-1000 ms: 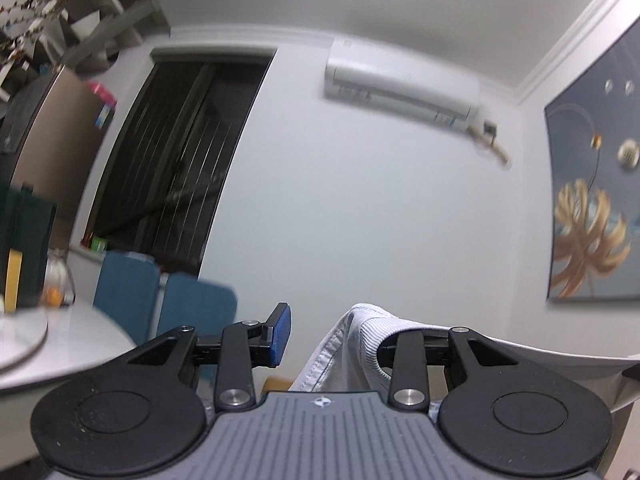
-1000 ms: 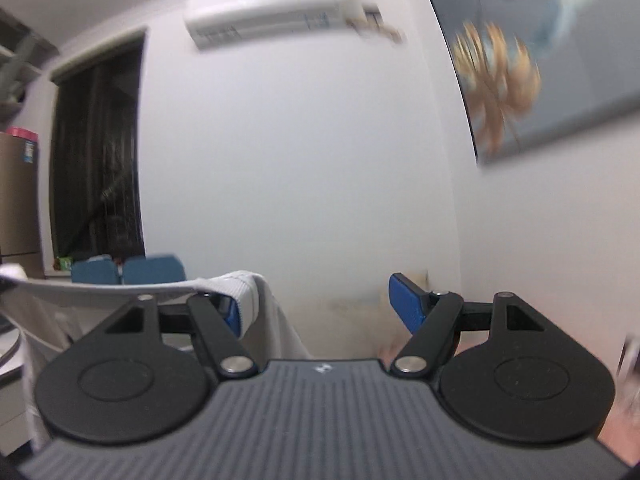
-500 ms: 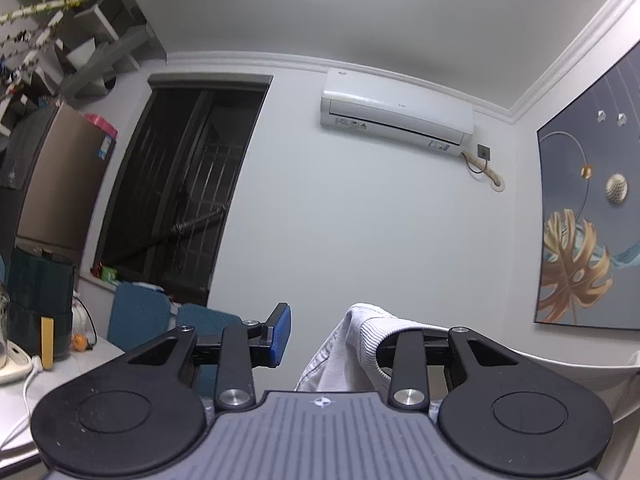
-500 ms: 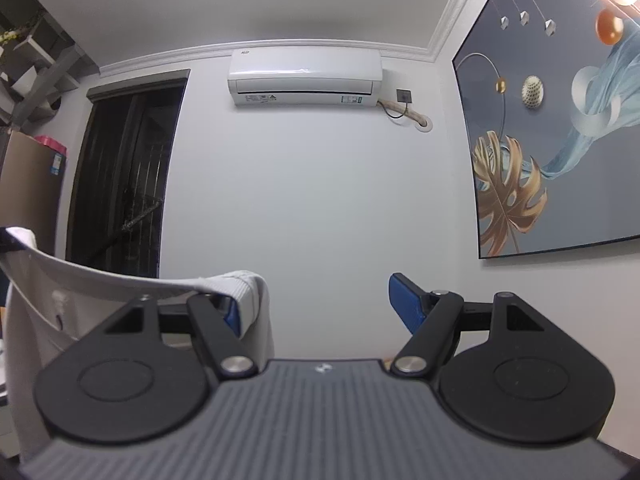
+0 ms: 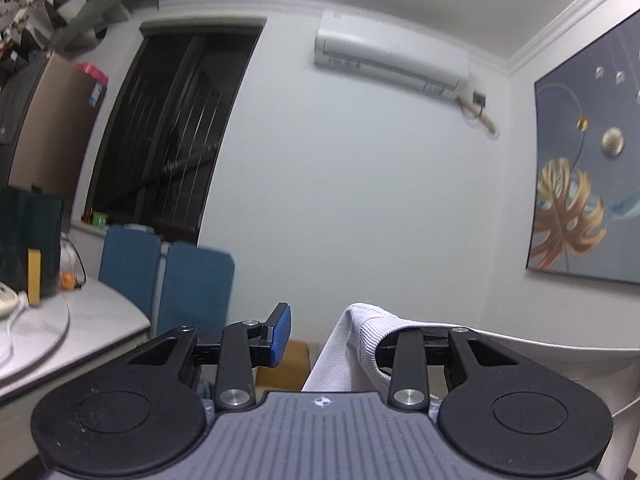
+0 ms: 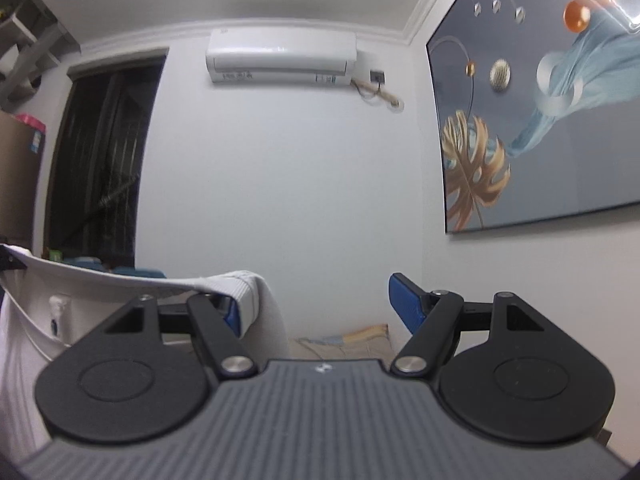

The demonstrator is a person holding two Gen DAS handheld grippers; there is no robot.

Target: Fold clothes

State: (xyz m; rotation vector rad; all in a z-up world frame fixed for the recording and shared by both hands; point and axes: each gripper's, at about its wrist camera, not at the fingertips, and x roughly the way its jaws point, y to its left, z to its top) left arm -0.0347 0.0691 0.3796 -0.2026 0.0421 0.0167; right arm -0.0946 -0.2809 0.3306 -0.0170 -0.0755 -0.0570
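My white shirt (image 5: 352, 344), ribbed at the hem, hangs stretched in the air, draped over one finger of each gripper. My left gripper (image 5: 340, 336) and right gripper (image 6: 320, 300) both stand apart. No writing is legible.

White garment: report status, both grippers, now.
Left gripper and right gripper both open, one finger of each hooked inside the white garment. Garment stretched between them, hanging in the air. Nothing in the way.

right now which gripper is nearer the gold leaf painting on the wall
Right. The painting fills the wall close beside the right gripper; from the left gripper it sits farther off, past the stretched white shirt.
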